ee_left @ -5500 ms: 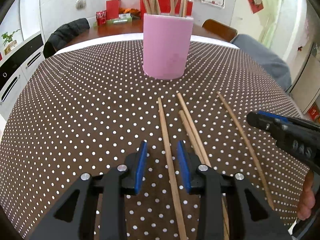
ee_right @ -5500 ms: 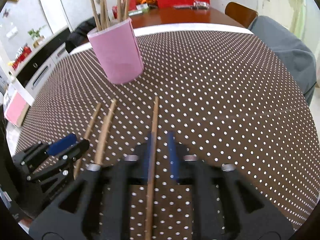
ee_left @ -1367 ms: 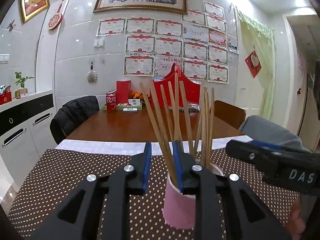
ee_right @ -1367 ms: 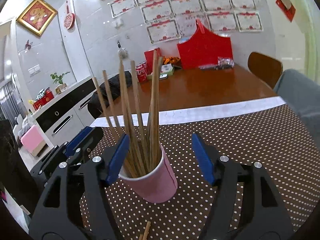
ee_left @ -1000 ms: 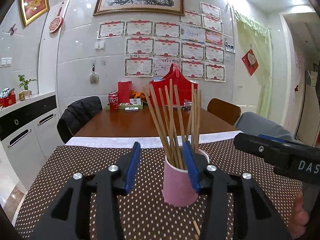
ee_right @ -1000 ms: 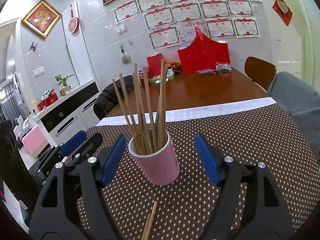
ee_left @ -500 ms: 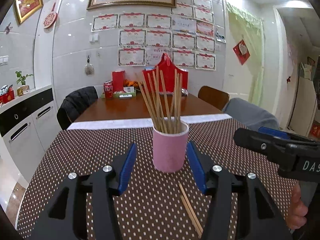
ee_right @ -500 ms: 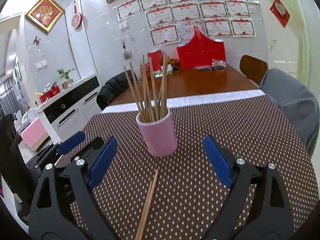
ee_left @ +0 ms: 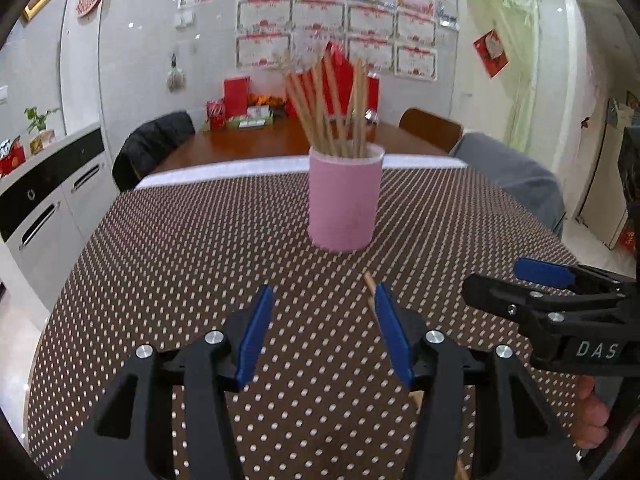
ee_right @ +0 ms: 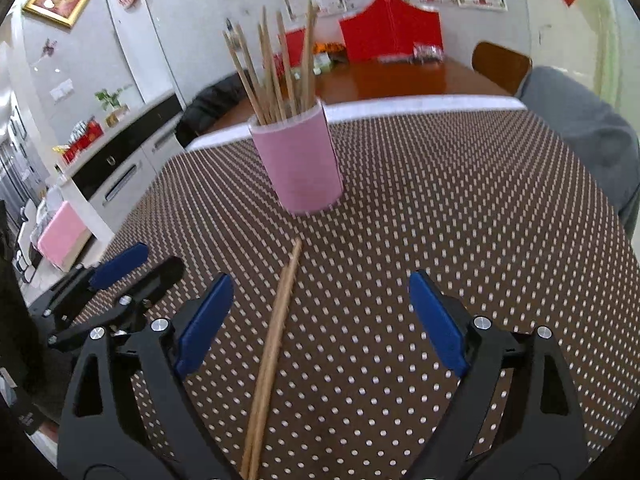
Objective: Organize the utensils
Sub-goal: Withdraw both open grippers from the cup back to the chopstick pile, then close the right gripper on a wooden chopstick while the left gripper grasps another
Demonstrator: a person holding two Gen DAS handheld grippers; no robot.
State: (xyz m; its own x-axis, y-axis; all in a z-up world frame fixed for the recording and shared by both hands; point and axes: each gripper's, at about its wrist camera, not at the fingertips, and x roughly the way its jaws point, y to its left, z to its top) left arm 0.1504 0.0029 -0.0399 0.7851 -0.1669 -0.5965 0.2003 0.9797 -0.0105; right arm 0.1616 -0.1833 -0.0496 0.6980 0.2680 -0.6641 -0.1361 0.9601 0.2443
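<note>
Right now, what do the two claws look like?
Both look alike. The left claw and the right claw are black plastic frames with triangle-shaped cut-outs and shiny silver bolts. Each has two flat blue pads on the insides of its fingers. In the left camera's view, white letters "DAS" show on the right claw's side. No cables or sleeves are visible.

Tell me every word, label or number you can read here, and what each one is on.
"DAS": white letters on the black body of the right gripper, cut off at the left wrist picture's edge.
Framed certificates on the wall: print too small and blurred to read.
Red cans on the far wooden table: blurred, unreadable.
Pink cup, chopsticks, dotted tablecloth: no writing.
</note>
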